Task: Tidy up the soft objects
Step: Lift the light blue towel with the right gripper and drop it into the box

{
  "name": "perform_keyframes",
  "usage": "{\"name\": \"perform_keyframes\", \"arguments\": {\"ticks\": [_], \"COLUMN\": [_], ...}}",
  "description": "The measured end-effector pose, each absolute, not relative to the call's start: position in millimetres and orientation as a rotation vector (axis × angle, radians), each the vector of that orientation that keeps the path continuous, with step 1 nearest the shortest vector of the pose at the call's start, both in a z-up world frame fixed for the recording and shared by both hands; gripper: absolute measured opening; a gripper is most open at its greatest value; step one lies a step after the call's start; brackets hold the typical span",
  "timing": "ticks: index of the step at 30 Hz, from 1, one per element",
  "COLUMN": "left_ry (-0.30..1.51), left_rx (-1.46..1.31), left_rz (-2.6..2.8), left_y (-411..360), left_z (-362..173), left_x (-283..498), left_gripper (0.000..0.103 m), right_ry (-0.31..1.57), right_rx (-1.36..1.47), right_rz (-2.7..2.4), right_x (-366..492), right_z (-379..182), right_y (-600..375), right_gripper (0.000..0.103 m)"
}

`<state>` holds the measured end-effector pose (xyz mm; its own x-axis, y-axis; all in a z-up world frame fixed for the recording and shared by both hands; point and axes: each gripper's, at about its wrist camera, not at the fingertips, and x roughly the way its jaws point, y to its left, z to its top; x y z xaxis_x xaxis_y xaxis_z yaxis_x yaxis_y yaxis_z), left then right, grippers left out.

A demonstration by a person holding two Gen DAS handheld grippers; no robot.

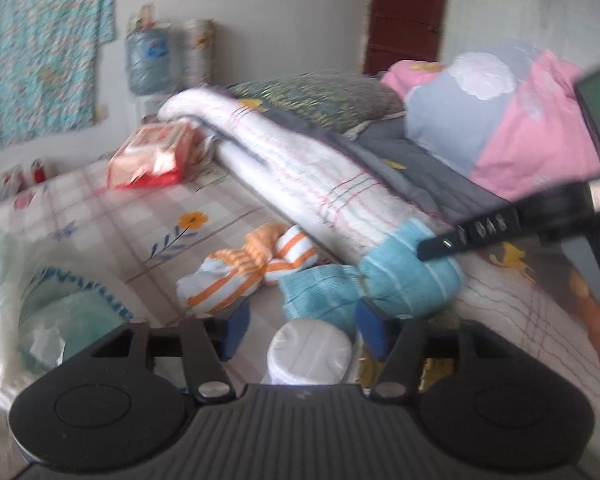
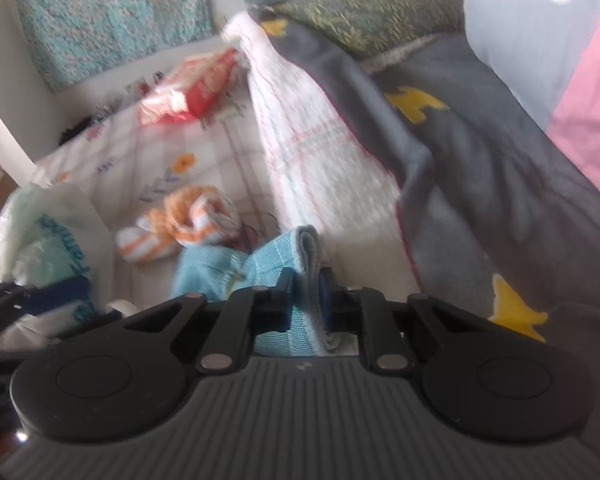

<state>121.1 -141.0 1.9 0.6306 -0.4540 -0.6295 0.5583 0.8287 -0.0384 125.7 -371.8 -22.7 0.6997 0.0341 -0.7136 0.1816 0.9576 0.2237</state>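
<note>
A light blue towel [image 1: 404,280] lies bunched on the checked bedsheet [image 1: 112,216], against a rolled white quilt [image 1: 300,164]. My right gripper [image 2: 306,296] is shut on a folded edge of the blue towel [image 2: 300,252]. In the left wrist view its black finger [image 1: 460,240] reaches in from the right onto the towel. My left gripper [image 1: 304,330] stands open just in front of the towel, with a white round lid [image 1: 308,350] below the gap and no pad pressing on anything. An orange-and-white striped cloth [image 1: 244,268] lies crumpled to the towel's left.
A plastic bag [image 1: 40,300] with teal contents sits at the near left. A red packet [image 1: 152,156] lies further back on the bed. A pink and grey pillow [image 1: 500,120], a green pillow [image 1: 320,92] and a dark grey blanket [image 2: 480,168] pile up on the right.
</note>
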Motion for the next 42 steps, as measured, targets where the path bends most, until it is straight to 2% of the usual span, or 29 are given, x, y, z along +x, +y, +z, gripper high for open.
{"name": "perform_keyframes", "arguments": {"ticks": [2, 6, 17, 18, 21, 25, 34, 42], "left_ry": [0.632, 0.552, 0.475, 0.466, 0.448, 0.416, 0.293, 0.197], "left_rx": [0.206, 0.263, 0.313, 0.324, 0.329, 0.297, 0.216, 0.132], "left_rz": [-0.602, -0.618, -0.606, -0.599, -0.573, -0.544, -0.418, -0.155], "left_y": [-145, -153, -151, -151, -149, -139, -103, -28], "left_z": [4, 9, 7, 7, 10, 22, 72, 115], "left_x": [115, 105, 93, 91, 90, 87, 68, 45], "left_gripper": [0.074, 0.079, 0.079, 0.077, 0.061, 0.047, 0.047, 0.047], "right_ry": [0.768, 0.712, 0.688, 0.688, 0.684, 0.657, 0.556, 0.466], "right_rx": [0.292, 0.322, 0.378, 0.386, 0.398, 0.358, 0.250, 0.114], "right_rz": [-0.060, 0.019, 0.191, 0.208, 0.254, 0.278, 0.373, 0.609], "right_x": [125, 125, 127, 128, 126, 117, 88, 74], "right_z": [-12, 14, 40, 42, 51, 67, 124, 190], "right_y": [-366, -351, -303, -301, -292, -279, -244, -153], "right_gripper": [0.010, 0.009, 0.009, 0.009, 0.008, 0.008, 0.008, 0.008]}}
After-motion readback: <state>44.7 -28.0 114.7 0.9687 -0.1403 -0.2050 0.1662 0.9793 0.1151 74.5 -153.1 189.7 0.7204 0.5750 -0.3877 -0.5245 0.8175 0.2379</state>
